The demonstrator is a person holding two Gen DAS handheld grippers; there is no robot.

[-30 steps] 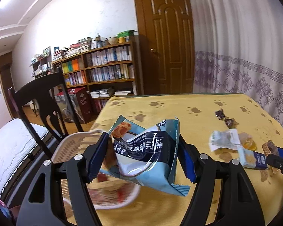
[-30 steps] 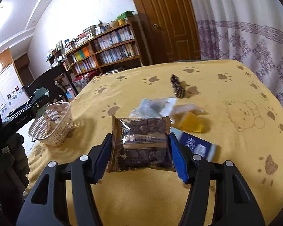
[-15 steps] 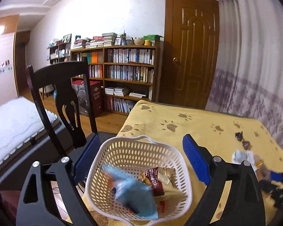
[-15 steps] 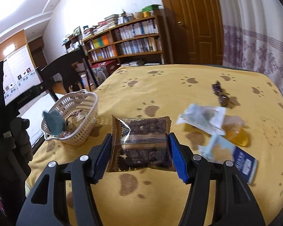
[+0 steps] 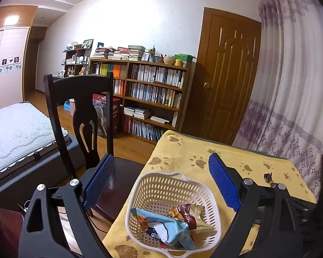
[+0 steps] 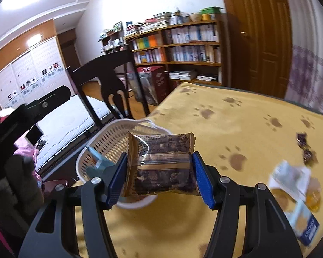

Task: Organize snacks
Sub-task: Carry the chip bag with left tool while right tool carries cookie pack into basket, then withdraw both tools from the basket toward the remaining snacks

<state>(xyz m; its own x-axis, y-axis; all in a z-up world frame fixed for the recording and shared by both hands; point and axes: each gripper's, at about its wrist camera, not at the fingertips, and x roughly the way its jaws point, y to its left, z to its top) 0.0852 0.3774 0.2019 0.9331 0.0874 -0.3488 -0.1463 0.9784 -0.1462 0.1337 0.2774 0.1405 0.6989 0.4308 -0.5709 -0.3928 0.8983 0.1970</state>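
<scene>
A white plastic basket with little holes (image 5: 159, 191) sat at the near left edge of the table with the yellow paw-print cloth (image 5: 243, 161). Inside it lay a light blue snack bag (image 5: 168, 230) and a brown and red snack pack (image 5: 188, 214) beside it. The left gripper (image 5: 161, 180) hung over the basket with its blue pads spread wide and nothing between them. The right gripper (image 6: 159, 176) was squeezed onto a brown see-through cookie packet (image 6: 160, 163), held up just in front of the basket. More snacks lay on the cloth to the right: a white wrapper (image 6: 290, 176) and a blue box (image 6: 308, 228).
</scene>
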